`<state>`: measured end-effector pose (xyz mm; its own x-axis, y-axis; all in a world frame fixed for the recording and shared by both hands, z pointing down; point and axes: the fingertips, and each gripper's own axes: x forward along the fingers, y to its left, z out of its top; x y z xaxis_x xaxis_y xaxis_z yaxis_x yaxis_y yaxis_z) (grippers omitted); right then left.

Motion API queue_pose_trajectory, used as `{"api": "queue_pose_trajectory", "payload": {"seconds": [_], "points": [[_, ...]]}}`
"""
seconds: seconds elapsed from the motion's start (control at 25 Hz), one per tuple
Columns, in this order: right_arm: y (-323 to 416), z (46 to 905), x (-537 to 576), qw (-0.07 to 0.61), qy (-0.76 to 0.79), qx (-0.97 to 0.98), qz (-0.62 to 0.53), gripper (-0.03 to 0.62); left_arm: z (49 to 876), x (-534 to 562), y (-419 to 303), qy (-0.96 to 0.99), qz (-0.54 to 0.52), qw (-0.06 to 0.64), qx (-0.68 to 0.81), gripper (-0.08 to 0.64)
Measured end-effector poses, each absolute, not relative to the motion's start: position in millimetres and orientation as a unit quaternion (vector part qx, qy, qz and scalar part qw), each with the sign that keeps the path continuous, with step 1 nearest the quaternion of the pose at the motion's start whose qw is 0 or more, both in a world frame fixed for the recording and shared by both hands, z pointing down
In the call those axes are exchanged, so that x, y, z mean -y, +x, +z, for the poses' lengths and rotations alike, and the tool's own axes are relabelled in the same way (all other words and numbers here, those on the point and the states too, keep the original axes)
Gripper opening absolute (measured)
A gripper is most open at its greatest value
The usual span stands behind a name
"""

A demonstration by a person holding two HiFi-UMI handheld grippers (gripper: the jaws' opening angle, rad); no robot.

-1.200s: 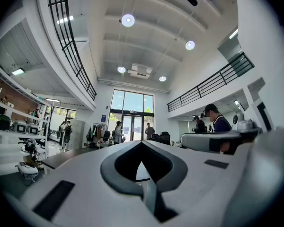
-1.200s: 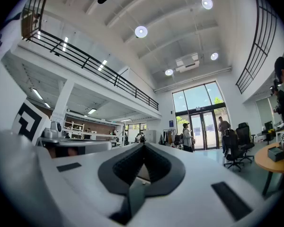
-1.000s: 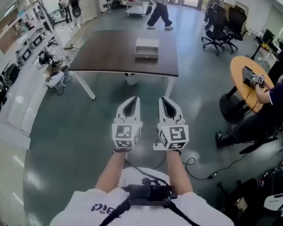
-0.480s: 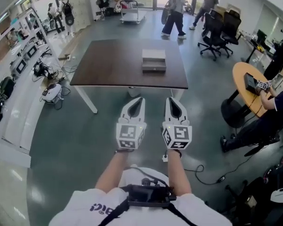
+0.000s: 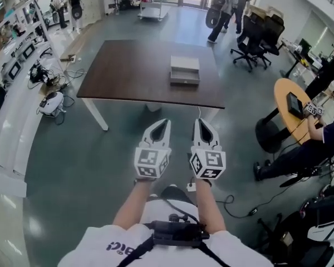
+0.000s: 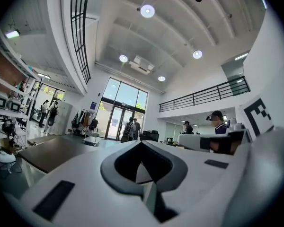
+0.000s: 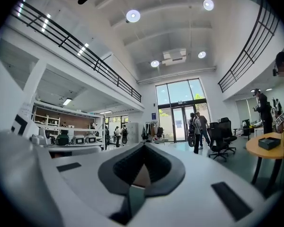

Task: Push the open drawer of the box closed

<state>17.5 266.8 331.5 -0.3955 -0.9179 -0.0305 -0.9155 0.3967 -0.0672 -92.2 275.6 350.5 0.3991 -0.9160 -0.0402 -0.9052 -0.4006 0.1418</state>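
A small grey box (image 5: 185, 70) with its drawer pulled out toward me lies on the dark brown table (image 5: 133, 71), right of the table's middle. I stand on the floor well short of the table. Both grippers are held up in front of my chest, side by side, pointing at the table. The left gripper (image 5: 166, 121) has its jaws together with nothing between them. The right gripper (image 5: 195, 120) is also shut and empty. Neither touches the box. In the left gripper view the left gripper (image 6: 142, 143) shows the table (image 6: 52, 150) at left; the right gripper (image 7: 143, 145) looks over the hall.
A round orange table (image 5: 286, 102) with a seated person (image 5: 317, 143) is at right, black office chairs (image 5: 256, 35) behind it. Shelves with equipment (image 5: 11, 65) line the left wall. A cable (image 5: 234, 202) lies on the floor. People (image 5: 225, 4) walk at the back.
The table and box have come lower and nearer in the head view as I step forward. The walking people have moved right. Both grippers stay shut and side by side.
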Motion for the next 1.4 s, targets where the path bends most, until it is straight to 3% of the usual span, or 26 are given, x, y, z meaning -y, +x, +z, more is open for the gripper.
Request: {"api": "queue_pose_trajectory", "payload": {"seconds": [0.2,0.44,0.64,1.04,1.4], "points": [[12.5,345.2,-225.0,0.032,-0.527,-0.849,-0.03,-0.008,357.3,-234.1,-79.3,0.844,-0.05,0.061,0.531,-0.005],[41.2,303.4,-143.4,0.106,-0.51,-0.851,0.068,-0.008,347.7,-140.8,-62.3,0.831,-0.049,0.031,0.553,-0.005],[91.5,281.5,-63.8,0.139,-0.521,-0.84,0.058,-0.008,330.5,-68.3,-19.1,0.834,-0.044,0.015,0.549,-0.005],[120.0,338.7,37.4,0.131,-0.56,-0.818,-0.028,-0.008,352.8,25.3,-2.3,0.827,-0.024,0.033,0.561,-0.005],[131.6,324.6,126.7,0.121,-0.634,-0.764,0.009,-0.008,350.4,132.1,-12.7,0.844,-0.03,0.016,0.535,-0.005]]}}
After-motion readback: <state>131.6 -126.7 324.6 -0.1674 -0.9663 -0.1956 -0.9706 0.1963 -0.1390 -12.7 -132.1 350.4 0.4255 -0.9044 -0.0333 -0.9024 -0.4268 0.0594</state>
